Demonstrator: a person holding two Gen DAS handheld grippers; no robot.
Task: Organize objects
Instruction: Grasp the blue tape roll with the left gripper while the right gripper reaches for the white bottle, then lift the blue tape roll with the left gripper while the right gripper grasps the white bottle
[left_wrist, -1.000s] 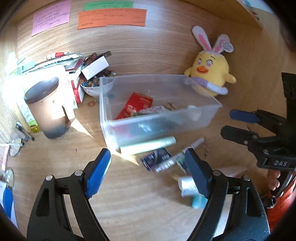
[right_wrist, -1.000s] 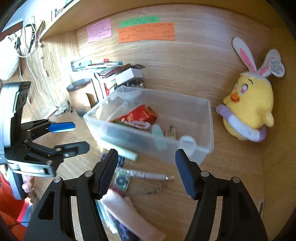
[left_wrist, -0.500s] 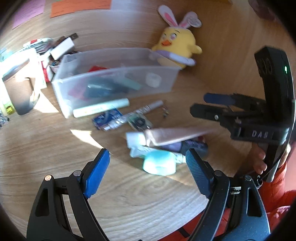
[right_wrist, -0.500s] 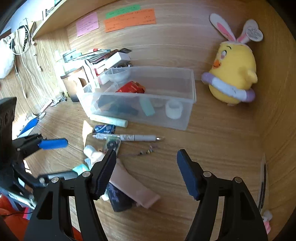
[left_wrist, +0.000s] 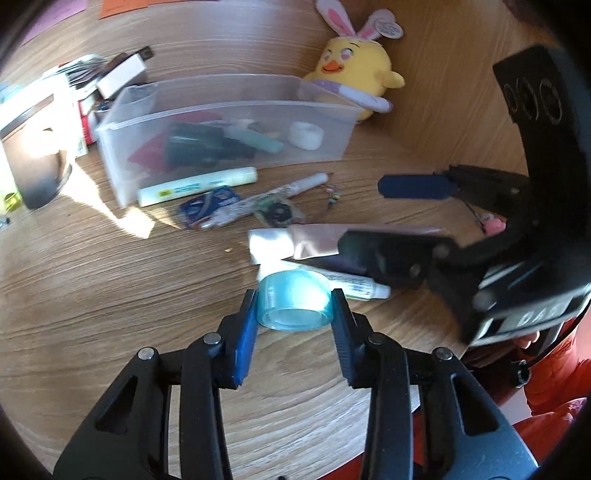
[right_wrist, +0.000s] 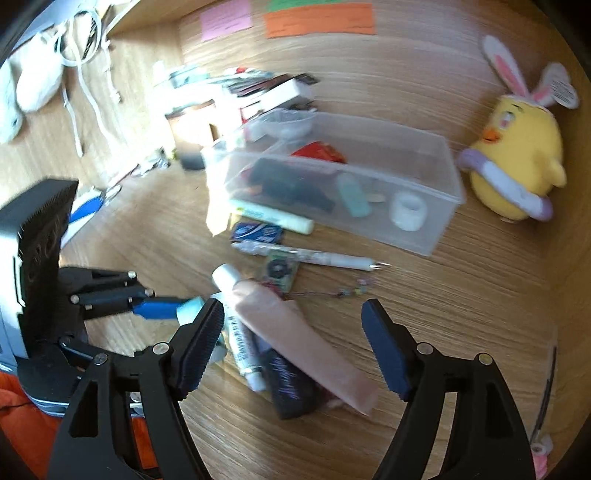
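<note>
yellow chick plush (left_wrist: 354, 70) w/ bunny ears parked against back wall, just right of bin. pink note (right_wrist: 225, 18) + orange note (right_wrist: 319, 18) stuck up on wall. dark cup (left_wrist: 35, 147) far left in sun glare, messy stack of books (right_wrist: 269, 86) behind it. white cord (right_wrist: 86, 74) dangling on left wall.

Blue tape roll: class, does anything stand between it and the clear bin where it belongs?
Yes. The left gripper brackets the blue tape roll. Tubes, a pen and a highlighter lie before the clear bin.
</note>
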